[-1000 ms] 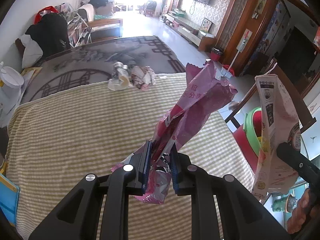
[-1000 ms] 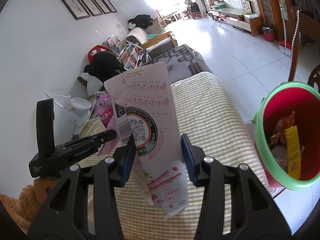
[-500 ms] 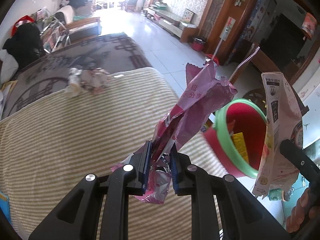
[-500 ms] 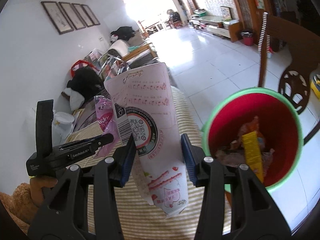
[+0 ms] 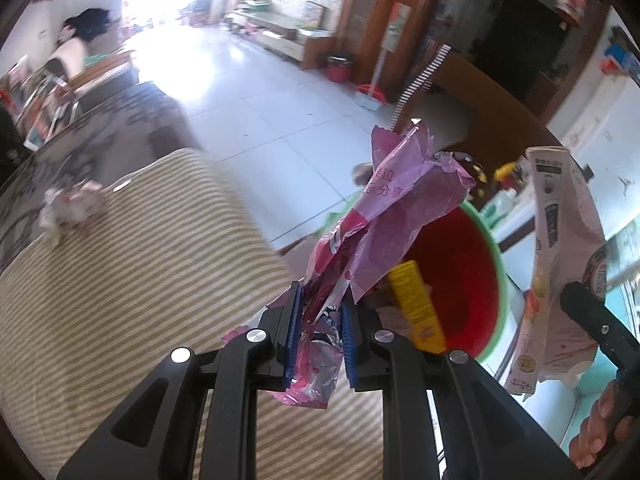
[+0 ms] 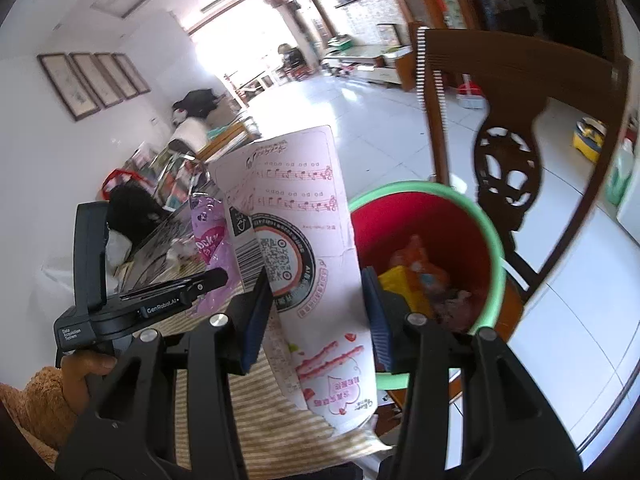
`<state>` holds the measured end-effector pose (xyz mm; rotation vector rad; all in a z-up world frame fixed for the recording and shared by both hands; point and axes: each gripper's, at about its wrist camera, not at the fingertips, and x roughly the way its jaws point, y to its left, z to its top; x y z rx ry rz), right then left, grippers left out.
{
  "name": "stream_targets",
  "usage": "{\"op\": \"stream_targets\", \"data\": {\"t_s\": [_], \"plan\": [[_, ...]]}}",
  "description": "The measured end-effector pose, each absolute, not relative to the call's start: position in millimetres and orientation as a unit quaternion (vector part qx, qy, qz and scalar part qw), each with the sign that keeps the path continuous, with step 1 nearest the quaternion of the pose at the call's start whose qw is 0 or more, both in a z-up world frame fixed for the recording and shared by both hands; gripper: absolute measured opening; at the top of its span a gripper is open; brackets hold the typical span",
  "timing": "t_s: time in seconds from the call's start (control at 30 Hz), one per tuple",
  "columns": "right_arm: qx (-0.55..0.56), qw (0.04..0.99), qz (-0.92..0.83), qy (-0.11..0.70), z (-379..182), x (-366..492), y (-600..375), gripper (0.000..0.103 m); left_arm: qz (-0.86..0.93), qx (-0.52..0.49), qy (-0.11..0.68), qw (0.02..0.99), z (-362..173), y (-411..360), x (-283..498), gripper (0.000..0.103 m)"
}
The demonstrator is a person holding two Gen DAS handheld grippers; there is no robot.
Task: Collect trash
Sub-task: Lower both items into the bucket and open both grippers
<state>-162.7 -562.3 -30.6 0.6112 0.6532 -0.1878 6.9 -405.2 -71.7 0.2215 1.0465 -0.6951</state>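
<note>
A table draped in a beige-and-cream striped cloth (image 5: 132,280) sits in a bright living room with a pale tiled floor (image 5: 256,116) — framed pictures line the white wall. Just beside the table's edge stands the landmark, a red plastic bin with a green rim (image 6: 490,240); it already holds a yellow carton (image 5: 416,304) and other scraps. Behind the bin stands a dark carved wooden chair (image 6: 504,176). Far from the bin, near the cloth's other edge, a small heap of crumpled wrappers (image 5: 70,210) lies on the table.

The left gripper (image 5: 318,334) has its jaws clenched on a crumpled pink-purple foil snack bag (image 5: 384,216), held over the bin's near rim. The right gripper (image 6: 316,316) has its jaws grasping a tall pale-pink printed paper carton (image 6: 304,248), upright, just beside the bin — partly screening its near wall.
</note>
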Motion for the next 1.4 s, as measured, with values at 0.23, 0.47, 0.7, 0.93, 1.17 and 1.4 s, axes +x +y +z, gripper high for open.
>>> {"op": "stream_targets", "data": {"t_s": [0.23, 0.47, 0.7, 0.93, 1.17, 1.4], "plan": [[0.308, 0.894, -0.116, 0.305, -34, -175, -593, 0.044, -0.346, 0.115, 0.490, 0.792, -73, -436, 0, 0.016], [0.309, 0.891, -0.130, 0.306, -37, -172, -614, 0.044, -0.358, 0.119, 0.489, 0.786, -73, -465, 1, 0.016], [0.315, 0.883, -0.141, 0.317, -46, -166, -631, 0.044, -0.366, 0.122, 0.512, 0.768, -88, -485, 2, 0.016], [0.320, 0.880, -0.133, 0.326, -54, -152, -639, 0.044, -0.357, 0.110, 0.539, 0.755, -105, -488, 14, 0.016], [0.309, 0.879, -0.133, 0.339, -55, -138, -633, 0.046, -0.344, 0.094, 0.542, 0.761, -106, -476, 24, 0.049], [0.265, 0.885, -0.155, 0.350, -45, -120, -615, 0.056, -0.333, 0.069, 0.515, 0.787, -92, -444, 29, 0.057]]}}
